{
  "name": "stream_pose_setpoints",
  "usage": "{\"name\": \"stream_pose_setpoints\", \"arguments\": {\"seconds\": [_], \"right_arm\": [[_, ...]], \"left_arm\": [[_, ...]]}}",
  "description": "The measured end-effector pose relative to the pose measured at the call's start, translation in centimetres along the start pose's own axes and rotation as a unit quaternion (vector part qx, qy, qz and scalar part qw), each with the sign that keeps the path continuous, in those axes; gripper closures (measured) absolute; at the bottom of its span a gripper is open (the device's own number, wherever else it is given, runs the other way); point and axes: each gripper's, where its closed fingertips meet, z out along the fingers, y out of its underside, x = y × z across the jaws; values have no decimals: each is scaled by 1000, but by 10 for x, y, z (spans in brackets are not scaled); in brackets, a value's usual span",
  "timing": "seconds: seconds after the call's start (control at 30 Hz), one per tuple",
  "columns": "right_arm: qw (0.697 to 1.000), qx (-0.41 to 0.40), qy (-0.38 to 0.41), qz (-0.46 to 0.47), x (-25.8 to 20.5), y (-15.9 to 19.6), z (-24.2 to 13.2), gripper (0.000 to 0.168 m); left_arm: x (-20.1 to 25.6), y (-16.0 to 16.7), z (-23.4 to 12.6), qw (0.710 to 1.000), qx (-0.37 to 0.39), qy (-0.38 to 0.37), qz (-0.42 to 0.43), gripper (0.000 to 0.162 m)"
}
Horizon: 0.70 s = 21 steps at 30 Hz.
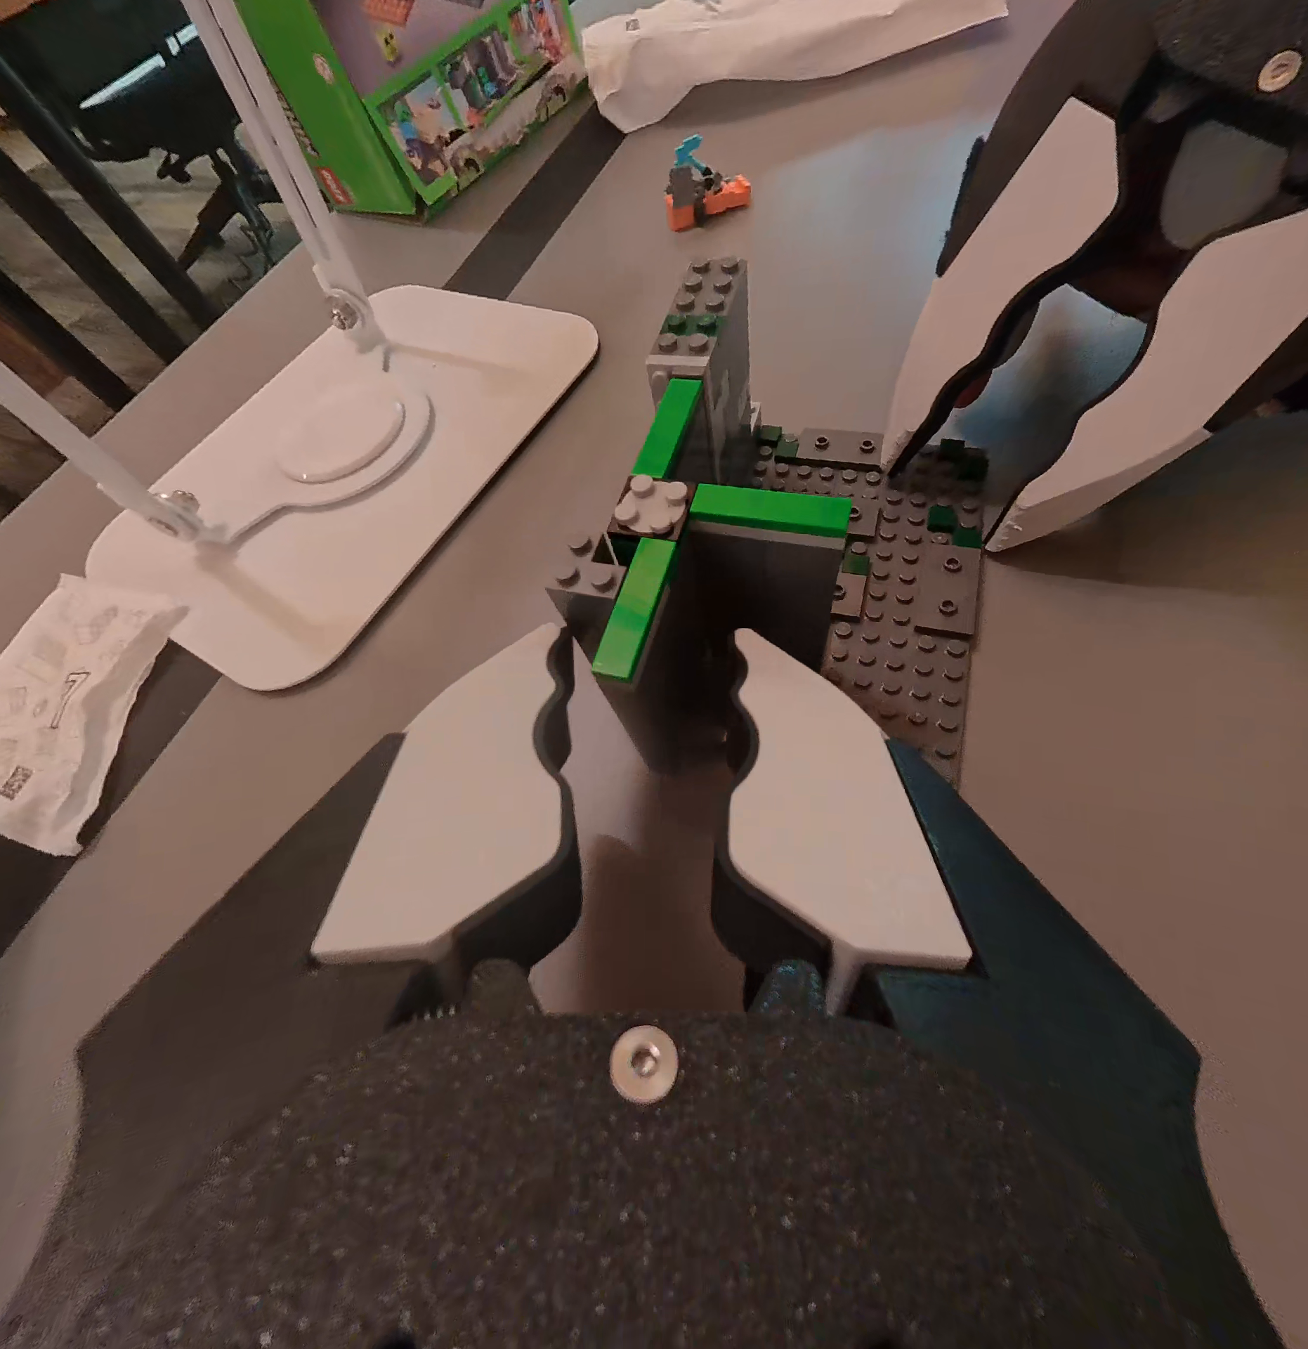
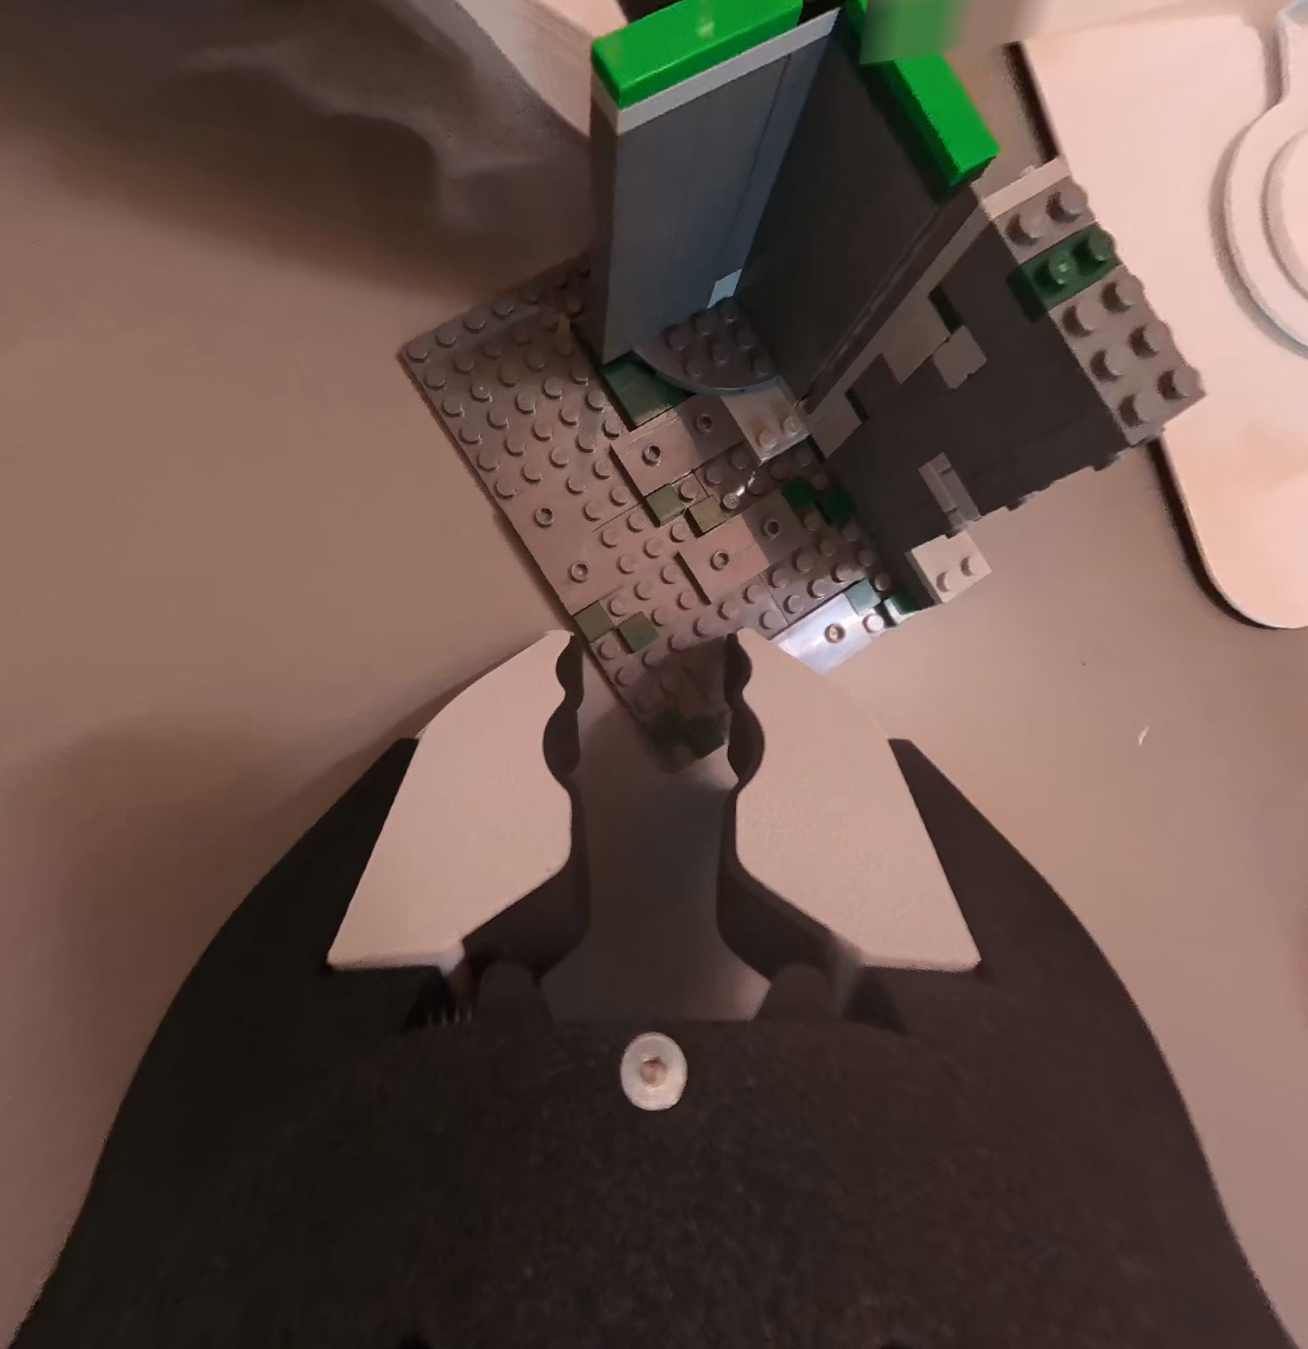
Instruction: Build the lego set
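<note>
A grey Lego build with tall dark walls (image 1: 753, 584) topped by green tiles (image 1: 771, 507) stands on a studded grey baseplate (image 1: 906, 657) on the table. My left gripper (image 1: 649, 635) is open, with its jaws on either side of the near wall's lower end. My right gripper (image 1: 943, 504) comes in from the upper right, open, with its tips down at the baseplate's far corner. In the right wrist view the right gripper (image 2: 651, 639) straddles a corner of the baseplate (image 2: 505, 438), and the walls (image 2: 680, 219) rise beyond it.
A white lamp base (image 1: 330, 496) lies left of the build and also shows in the right wrist view (image 2: 1220, 365). A green Lego box (image 1: 432, 95), a white bag (image 1: 746, 44) and a small orange and blue sub-build (image 1: 702, 190) sit at the back. A printed bag (image 1: 52, 715) lies at the left. The grippers' ends are close to 12 cm from one another.
</note>
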Motion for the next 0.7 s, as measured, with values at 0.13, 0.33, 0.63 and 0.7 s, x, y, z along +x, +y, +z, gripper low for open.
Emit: {"name": "stream_pose_setpoints", "arguments": {"seconds": [0.13, 0.33, 0.63, 0.7], "right_arm": [[999, -11, -31, -11, 4, 1, 1, 130], [995, -28, -76, -54, 11, 4, 0, 130], [986, -11, -135, -100, 17, 6, -2, 134], [985, -9, -132, -109, 17, 6, -2, 134]], "left_arm": [[0, 2, -5, 1000, 3, -16, -2, 133], [21, 5, -21, 997, -4, -77, -5, 142], [18, 6, -22, 997, -14, -79, -17, 113], [16, 5, -16, 998, -11, -61, -16, 108]]}}
